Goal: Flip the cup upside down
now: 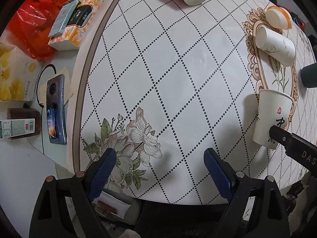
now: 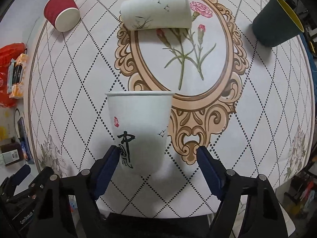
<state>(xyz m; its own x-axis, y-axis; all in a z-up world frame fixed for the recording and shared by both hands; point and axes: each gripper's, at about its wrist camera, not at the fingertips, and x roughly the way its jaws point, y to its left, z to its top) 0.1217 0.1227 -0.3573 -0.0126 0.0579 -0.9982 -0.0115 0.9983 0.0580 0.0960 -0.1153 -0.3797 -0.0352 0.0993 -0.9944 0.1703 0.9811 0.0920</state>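
In the right wrist view, at nine o'clock off the round flower-printed bench [image 2: 83, 91], lie a red plastic bag [image 2: 8, 59] and an orange tissue pack [image 2: 18, 75]; lower, at eight o'clock, the left gripper [image 2: 19, 175] shows only in part there. The left wrist view shows the left gripper [image 1: 159, 159] with its jaws spread wide over bare cloth, holding nothing, with a dark smartphone [image 1: 55, 109] at nine o'clock. At eleven o'clock in the right wrist view a red ribbed paper cup [image 2: 61, 11] lies on its side, mouth toward the camera. At the centre stands the white paper cup with black calligraphy and a red seal [image 2: 138, 130], upright, mouth up, between the blue pads of the right gripper [image 2: 158, 154]; its jaws are wide open, the left pad touching or just beside the cup's wall and the right pad apart from it. At twelve o'clock, behind it, a white paper cup printed with birds and grass [image 2: 156, 10] lies on its side across the ornate oval frame. At two o'clock a dark green cup with a yellow inside [image 2: 275, 21] stands near the bench edge.
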